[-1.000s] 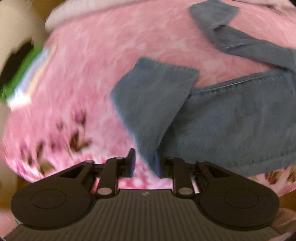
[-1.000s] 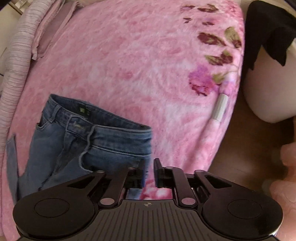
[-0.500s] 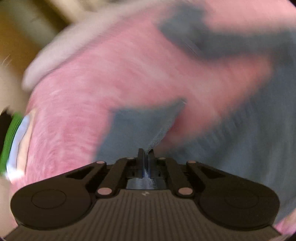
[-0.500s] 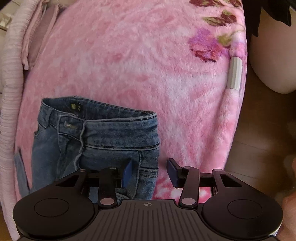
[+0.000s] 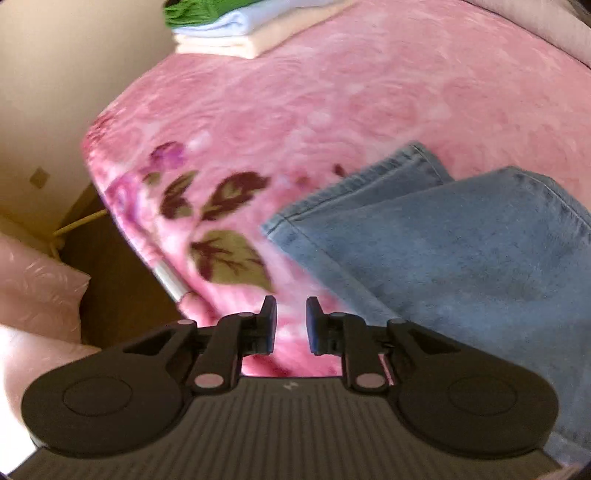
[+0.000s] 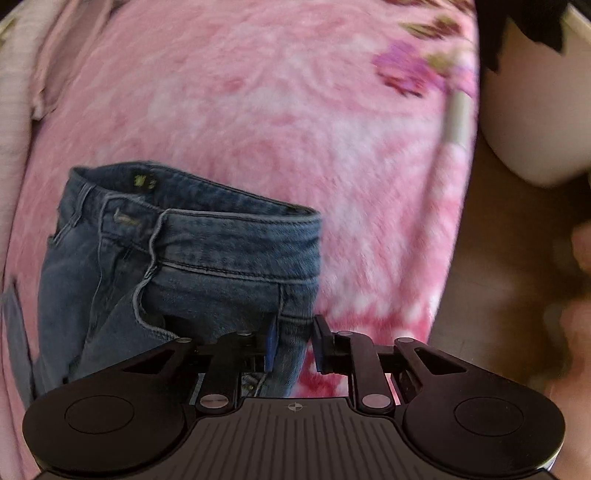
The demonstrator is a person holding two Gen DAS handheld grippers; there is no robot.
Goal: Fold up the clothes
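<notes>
Mid-fold on jeans [image 6: 207, 258]. Left claw [image 5: 291, 319] opening, empty, beside leg hems [image 5: 351, 199]; right claw [image 6: 293, 341] closing astride waistband corner, unpinched. Next: pinch both ends.

Black hand-held gripper [image 5: 291, 320], blue pads [image 6: 271, 345], ribbed base

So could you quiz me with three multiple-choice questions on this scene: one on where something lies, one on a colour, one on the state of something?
1. Where do the jeans lie?
A. on the pink blanket
B. on the floor
C. on a hanger

2. What colour tops the folded stack?
A. red
B. green
C. black

3. What do the left tongs hold?
A. a sock
B. the trouser leg
C. nothing

Answers: 1 A, denim rests on pink plush; 2 B, a green layer sits on pale blue and cream; 3 C, only blanket shows in their opening gap, with the hems to one side.
</notes>
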